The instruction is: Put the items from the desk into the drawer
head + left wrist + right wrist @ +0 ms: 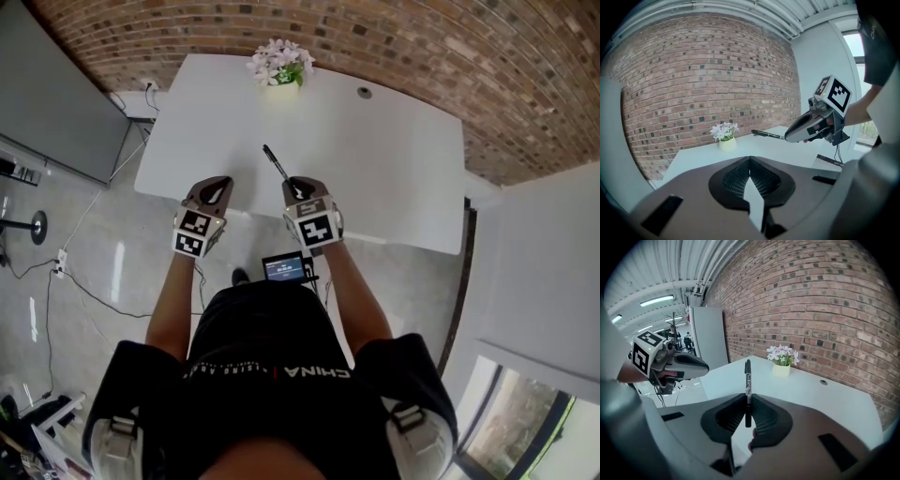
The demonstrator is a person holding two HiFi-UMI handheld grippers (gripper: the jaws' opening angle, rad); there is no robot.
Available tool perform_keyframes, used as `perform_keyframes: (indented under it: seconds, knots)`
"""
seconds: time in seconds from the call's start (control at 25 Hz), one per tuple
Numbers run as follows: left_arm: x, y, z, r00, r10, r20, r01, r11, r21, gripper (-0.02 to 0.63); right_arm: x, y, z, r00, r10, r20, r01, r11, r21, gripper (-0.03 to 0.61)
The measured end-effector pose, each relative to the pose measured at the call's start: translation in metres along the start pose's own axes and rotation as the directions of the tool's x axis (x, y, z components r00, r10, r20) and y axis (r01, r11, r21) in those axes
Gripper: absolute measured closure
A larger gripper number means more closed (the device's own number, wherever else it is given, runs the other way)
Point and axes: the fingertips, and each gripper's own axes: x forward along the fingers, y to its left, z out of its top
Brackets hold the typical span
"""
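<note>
A black pen [274, 161] sticks forward out of my right gripper [296, 185], which is shut on it over the near edge of the white desk [375, 159]. In the right gripper view the pen [747, 380] stands upright, pinched between the jaws of the right gripper [748, 404]. My left gripper [214, 192] hovers beside it at the desk's front left, jaws shut with nothing between them [750, 161]. From the left gripper view I see the right gripper [806, 129] with the pen [768, 135] pointing toward the brick wall. No drawer shows in any view.
A small pot of white flowers [281, 66] stands at the desk's far edge, with a round cable hole [364, 92] to its right. A small lit screen [284, 268] sits below the front edge. A grey panel [56, 103] and floor cables lie to the left.
</note>
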Motion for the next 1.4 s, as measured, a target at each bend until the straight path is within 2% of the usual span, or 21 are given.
perform_keyframes:
  seconds: [0.2,0.4,0.6,0.72,0.88,1.04,1.24,1.4]
  knots:
    - [-0.013,0.0,-0.003,0.999,0.05,-0.013,-0.05,0.999,-0.004,0.601,0.0,0.002,-0.001,0.999,0.038,0.003,-0.037,0.999,-0.018,0.532]
    - [-0.036,0.01,-0.02,0.987,0.145,-0.076,-0.142,0.989,0.043,0.601,0.01,0.019,-0.007,0.993,0.118,-0.016,-0.118,0.993,-0.029,0.532]
    - [-0.06,0.02,-0.038,0.973,0.207,-0.105,-0.21,0.977,-0.023,0.601,0.021,0.046,-0.017,0.979,0.195,-0.053,-0.197,0.979,-0.046,0.532]
    - [-0.071,0.028,-0.056,0.969,0.213,-0.128,-0.22,0.975,-0.043,0.601,0.028,0.057,-0.025,0.977,0.203,-0.063,-0.206,0.978,-0.033,0.532]
    - [-0.079,0.056,-0.072,0.972,0.201,-0.126,-0.209,0.976,-0.057,0.601,0.038,0.076,-0.03,0.979,0.188,-0.084,-0.189,0.982,-0.01,0.532]
    - [-0.091,0.098,-0.085,0.982,0.155,-0.106,-0.16,0.986,-0.038,0.601,0.062,0.106,-0.019,0.986,0.148,-0.072,-0.146,0.989,0.031,0.532]
    - [-0.12,0.158,-0.12,0.989,0.078,-0.125,-0.073,0.996,0.042,0.601,0.102,0.164,0.006,0.996,0.07,-0.051,-0.064,0.992,0.11,0.532]
    - [-0.147,0.198,-0.137,0.993,0.019,-0.113,-0.013,0.999,0.047,0.601,0.123,0.213,0.025,0.997,0.029,-0.074,-0.019,0.992,0.123,0.532]
